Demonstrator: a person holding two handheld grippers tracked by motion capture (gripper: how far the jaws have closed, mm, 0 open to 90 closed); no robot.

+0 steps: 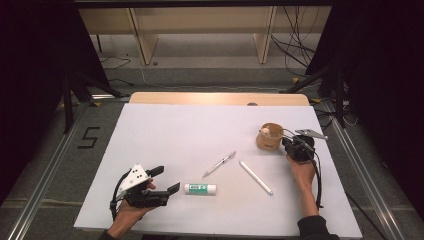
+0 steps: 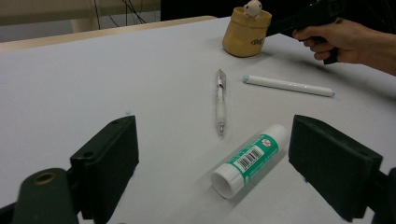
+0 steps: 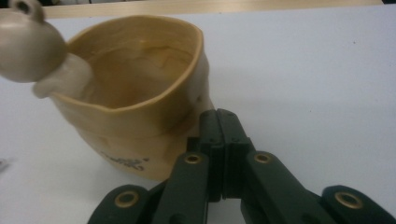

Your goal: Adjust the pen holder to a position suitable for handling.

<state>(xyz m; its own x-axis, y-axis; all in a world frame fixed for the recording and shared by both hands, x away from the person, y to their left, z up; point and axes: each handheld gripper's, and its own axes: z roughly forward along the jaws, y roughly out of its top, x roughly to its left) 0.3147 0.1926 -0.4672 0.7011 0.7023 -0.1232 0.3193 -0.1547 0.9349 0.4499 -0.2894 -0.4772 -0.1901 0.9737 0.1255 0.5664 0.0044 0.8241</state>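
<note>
Tan ceramic cup (image 1: 269,137) with a small figure on its rim sits right of centre on the white worktop (image 1: 165,130). Right claw (image 1: 288,143) just beside its right side, jaws pressed together, gripping nothing. Left claw (image 1: 167,179) at lower left, jaws wide apart, empty; glue stick (image 1: 200,188) lies just right of it. Pen (image 1: 219,163) and white marker (image 1: 255,177) mid-frame, apart.

Four things are counted on the surface (image 1: 165,130): one cup (image 1: 269,136), one pen (image 1: 219,163), one marker (image 1: 255,177) and one glue stick (image 1: 200,188).
</note>
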